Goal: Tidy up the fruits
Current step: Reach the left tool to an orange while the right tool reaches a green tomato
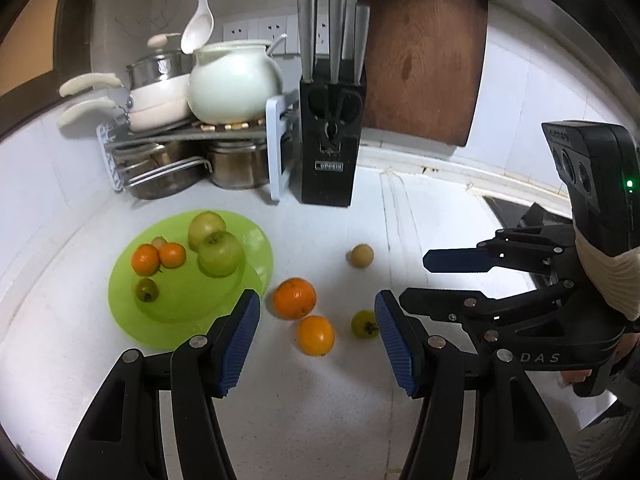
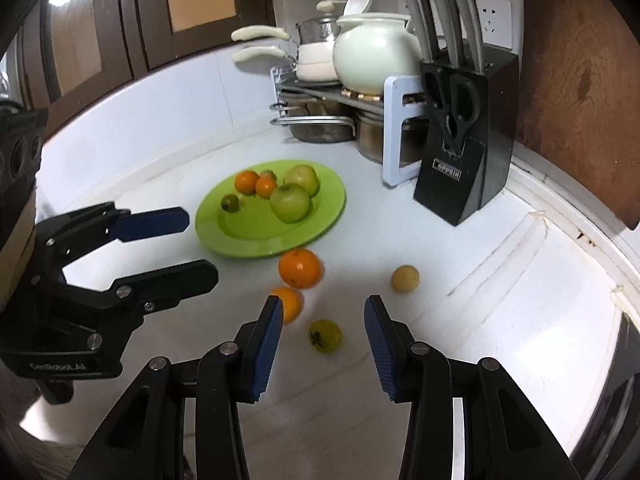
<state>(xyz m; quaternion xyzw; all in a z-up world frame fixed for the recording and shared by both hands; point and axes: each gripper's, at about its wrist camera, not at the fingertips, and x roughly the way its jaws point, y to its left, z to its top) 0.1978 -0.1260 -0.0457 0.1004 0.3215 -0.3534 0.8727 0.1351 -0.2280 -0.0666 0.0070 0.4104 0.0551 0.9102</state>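
Fruits are split between the green plate point(image 1: 224, 224) and the bare surface point(image 1: 320, 408). On the plate lie two apples point(image 1: 216, 248), two small oranges point(image 1: 158, 258) and a small greenish fruit point(image 1: 146, 290). Loose on the surface are a big orange point(image 1: 295, 298), a smaller orange point(image 1: 315, 335), a small green fruit point(image 1: 364, 324) and a tan round fruit point(image 1: 362, 255).

The left gripper point(image 1: 318, 340) hangs with jaws spread and empty; the two loose oranges sit between and just ahead of its jaws, the plate off beyond its left jaw. The right gripper point(image 2: 324, 348) also has jaws spread and empty; the small green fruit lies between them, the smaller orange just beside its left jaw, the tan fruit ahead past its right jaw.

Risks, as I judge them: the grippers are close together, so two reaches at once could collide. Round fruit may roll if a jaw nudges it before closing, and the smaller orange beside the right gripper's left jaw could be knocked away. A fruit dropped onto the crowded plate may push others off its shallow rim.
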